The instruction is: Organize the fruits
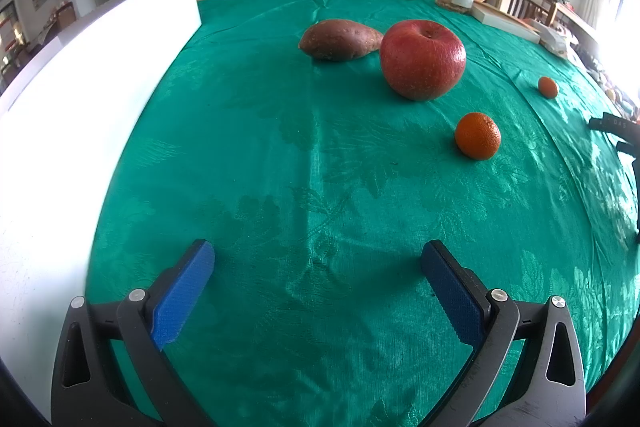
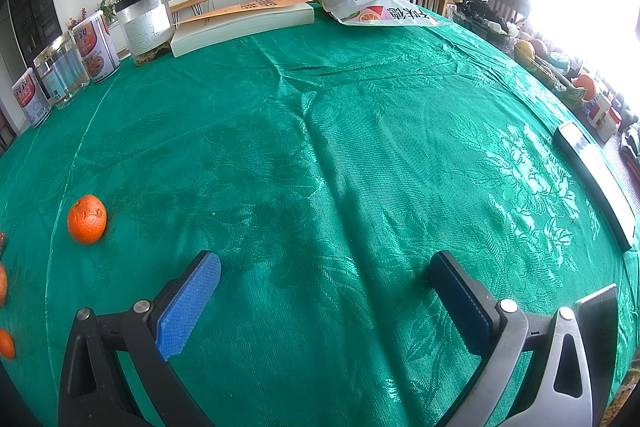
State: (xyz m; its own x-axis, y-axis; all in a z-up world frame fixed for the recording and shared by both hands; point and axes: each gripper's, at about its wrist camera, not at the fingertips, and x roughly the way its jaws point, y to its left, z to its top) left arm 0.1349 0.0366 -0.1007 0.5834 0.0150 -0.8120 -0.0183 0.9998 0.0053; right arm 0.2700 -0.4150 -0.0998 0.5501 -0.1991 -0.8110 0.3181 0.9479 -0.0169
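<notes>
Both grippers empty: left gripper jaws spread wide over bare green cloth, right gripper same, nothing btwn pads. Fruit sits far-right of the left gripper: apple just beside the sweet potato, can't tell if touching; near mandarin closer in, 2nd mandarin further right, well apart. Right cam sees one mandarin at far left. Apple prob heavy, firm, waxy/slick, so grab across widest belly, not stem end. Mandarins light, soft skin, will roll; pinch at equator, gentle squeeze. Potato rough, stiff; take mid-body across the short axis.
</notes>
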